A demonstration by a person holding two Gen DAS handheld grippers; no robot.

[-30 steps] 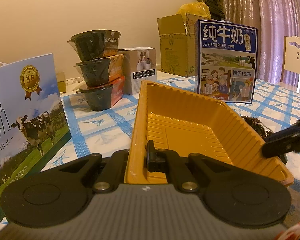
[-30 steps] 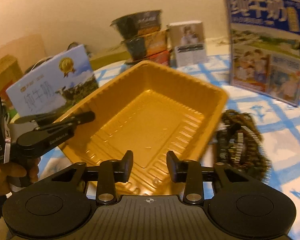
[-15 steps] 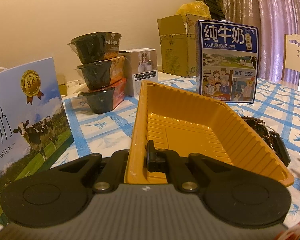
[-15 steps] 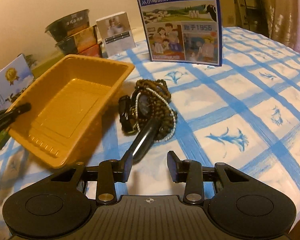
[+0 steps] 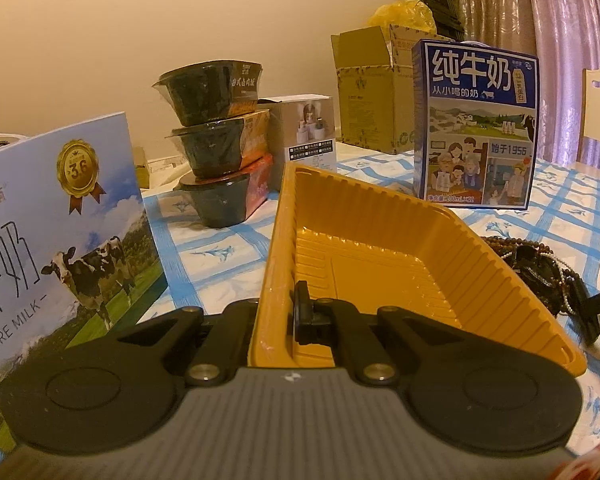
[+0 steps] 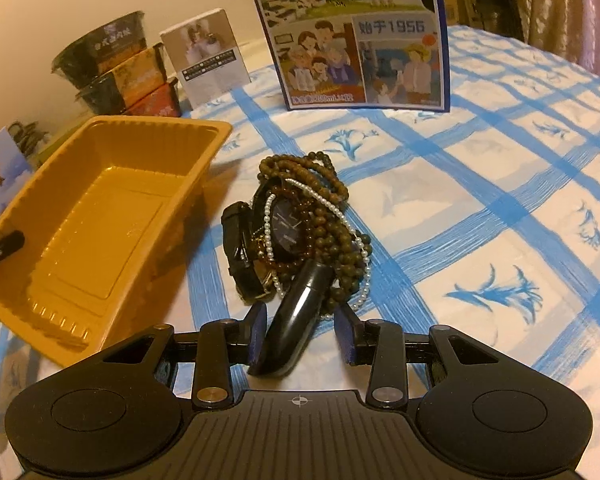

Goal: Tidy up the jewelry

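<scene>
An empty orange plastic tray (image 5: 380, 264) sits on the blue-checked tablecloth; my left gripper (image 5: 276, 316) is shut on its near wall. It also shows in the right wrist view (image 6: 100, 208). To its right lies a tangled pile of jewelry (image 6: 300, 224): brown bead strings, a pearl strand and a black watch, seen too in the left wrist view (image 5: 540, 268). The watch's black strap (image 6: 296, 312) reaches toward me and lies between the fingers of my open right gripper (image 6: 302, 334).
A blue milk carton (image 6: 352, 32) stands behind the jewelry. Three stacked bowls (image 5: 216, 140), a small white box (image 5: 308, 132) and a cardboard box (image 5: 372, 96) stand at the back. A cow-print milk box (image 5: 52, 232) stands at the left.
My right gripper has swung right from over the tray and closed in low on the jewelry pile, so the watch strap now lies between its fingers. The left gripper keeps hold of the tray.
</scene>
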